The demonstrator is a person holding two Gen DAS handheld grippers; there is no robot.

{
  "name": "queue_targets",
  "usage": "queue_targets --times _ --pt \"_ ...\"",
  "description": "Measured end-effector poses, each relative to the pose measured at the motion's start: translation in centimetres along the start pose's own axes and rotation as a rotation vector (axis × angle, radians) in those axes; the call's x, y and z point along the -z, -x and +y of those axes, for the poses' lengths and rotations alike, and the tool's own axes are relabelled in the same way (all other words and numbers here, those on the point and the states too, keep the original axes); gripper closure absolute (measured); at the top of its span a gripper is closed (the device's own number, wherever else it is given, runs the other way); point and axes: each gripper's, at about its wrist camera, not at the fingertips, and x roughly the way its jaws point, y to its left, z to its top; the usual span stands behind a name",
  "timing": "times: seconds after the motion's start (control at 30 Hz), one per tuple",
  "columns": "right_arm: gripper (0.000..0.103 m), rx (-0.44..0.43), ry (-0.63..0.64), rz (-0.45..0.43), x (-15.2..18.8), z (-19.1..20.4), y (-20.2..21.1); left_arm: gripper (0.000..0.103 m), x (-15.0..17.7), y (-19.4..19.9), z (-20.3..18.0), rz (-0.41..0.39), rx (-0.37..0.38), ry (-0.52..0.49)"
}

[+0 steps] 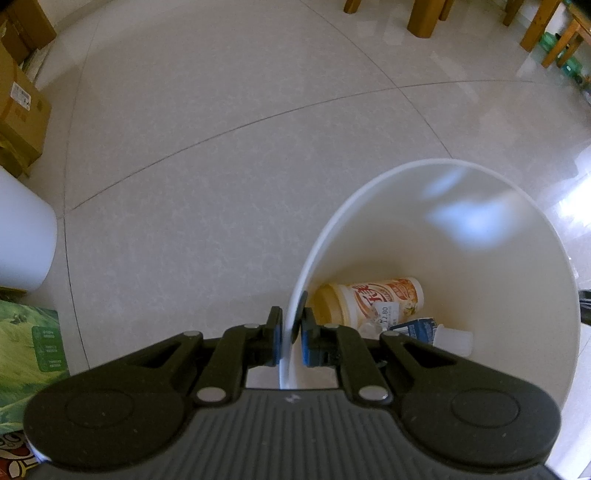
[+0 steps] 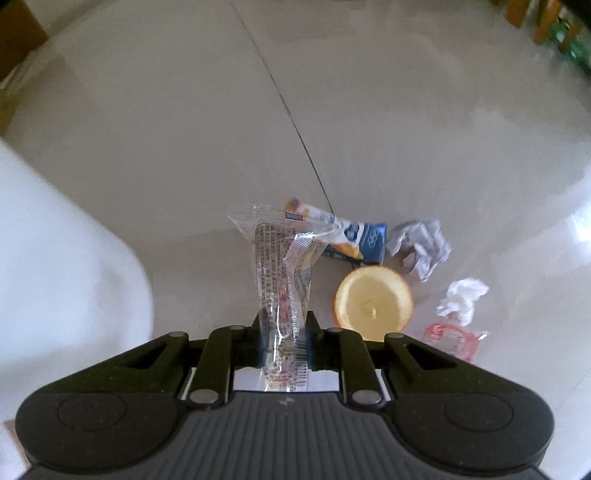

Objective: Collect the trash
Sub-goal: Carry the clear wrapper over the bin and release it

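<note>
Pale glossy floor tiles (image 1: 229, 155) are spreading out beneath both of my grippers, with dark grout lines crossing them. Far to the left, cardboard boxes (image 1: 20, 107) are standing against the edge of the room, and wooden furniture legs (image 1: 421, 18) are showing at the far right.

With my left gripper (image 1: 289, 334) I am pinching the near rim of a white bin (image 1: 369, 206), one jaw sitting outside the wall and the other inside, closed tight on it. Inside the bin a cream and orange cup (image 1: 376, 302) is lying on its side, with a blue wrapper (image 1: 417, 328) just near of it.

With my right gripper (image 2: 283, 332) I am holding a clear plastic wrapper (image 2: 277, 258), my jaws shut on its near end while the rest is sticking out away from me, off the floor. Beyond and to the right of it, more trash is lying on the tiles: a blue and orange packet (image 2: 358, 236), an orange half (image 2: 373, 304) with its cut face up, a crumpled grey paper (image 2: 421, 247), a crumpled white tissue (image 2: 461, 299) and, nearest, a pink and red wrapper (image 2: 450, 339).
</note>
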Motion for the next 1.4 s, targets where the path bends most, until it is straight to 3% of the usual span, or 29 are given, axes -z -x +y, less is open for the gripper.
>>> queue_targets --times 0.23,0.4,0.63,0.67,0.73,0.77,0.8,0.87,1.13,1.4 --pt "0.08 -0.078 0.131 -0.056 -0.8 4.1 9.4 0.095 0.1 0.0 -0.2 -0.003 -0.007 -0.002" --pt "0.08 -0.176 0.263 -0.127 -1.0 9.4 15.3 0.094 0.1 0.1 -0.2 -0.004 -0.011 -0.003" --pt "0.077 -0.303 0.385 -0.187 -1.6 15.7 18.4 0.094 0.1 0.1 -0.5 -0.009 -0.018 -0.01" --pt "0.071 -0.315 0.397 -0.198 -1.6 16.5 18.4 0.094 0.1 0.1 -0.4 -0.008 -0.019 -0.011" --pt "0.039 -0.318 0.426 -0.221 -1.8 17.7 18.7 0.094 0.1 0.1 -0.4 -0.007 -0.017 -0.007" --pt "0.016 -0.307 0.446 -0.241 -1.6 18.2 18.9 0.094 0.1 0.1 -0.3 -0.007 -0.015 -0.008" --pt "0.004 -0.306 0.459 -0.268 -1.3 18.4 19.0 0.094 0.1 0.1 -0.2 -0.007 -0.013 -0.006" --pt "0.002 -0.308 0.474 -0.303 -1.2 18.5 19.8 0.094 0.1 0.1 -0.2 -0.006 -0.012 -0.005" --pt "0.0 -0.306 0.431 -0.285 -1.2 16.9 19.3 0.094 0.0 0.1 -0.3 -0.004 -0.014 -0.001" --pt "0.0 -0.223 0.376 -0.292 -0.6 13.6 18.5 0.094 0.0 0.1 -0.3 -0.005 -0.014 -0.001"
